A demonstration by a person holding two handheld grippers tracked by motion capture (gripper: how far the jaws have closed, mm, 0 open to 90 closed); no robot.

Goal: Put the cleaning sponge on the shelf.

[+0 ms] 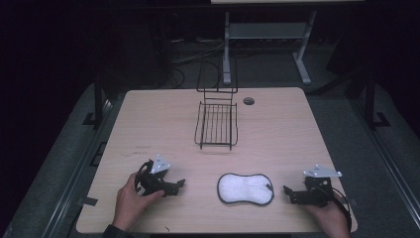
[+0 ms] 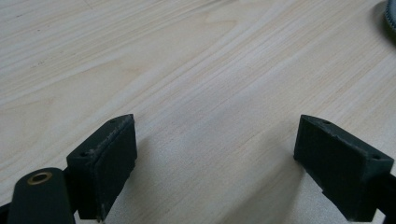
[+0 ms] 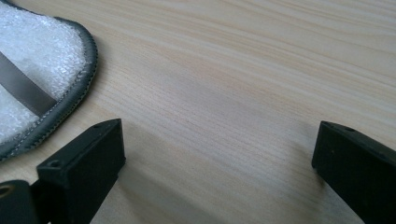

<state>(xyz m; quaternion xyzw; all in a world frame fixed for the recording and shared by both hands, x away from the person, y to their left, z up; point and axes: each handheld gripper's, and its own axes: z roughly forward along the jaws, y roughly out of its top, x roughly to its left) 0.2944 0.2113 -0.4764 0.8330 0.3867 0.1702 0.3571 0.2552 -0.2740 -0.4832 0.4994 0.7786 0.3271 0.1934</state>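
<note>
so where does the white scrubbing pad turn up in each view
High view: the white scrubbing pad lies near the table's front edge, between the two grippers.
Left gripper view: a sliver of its grey rim at the top right corner.
Right gripper view: its white pile and grey strap at upper left.
Shared landmark: the wooden tabletop.

Bare table [image 1: 277,148] surrounds the pad [image 1: 245,189]; wire rack [image 1: 216,125] stands well beyond.

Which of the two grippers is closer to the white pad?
The right gripper: its fingers sit just beside the white pad, while the left gripper has more bare table between.
</note>
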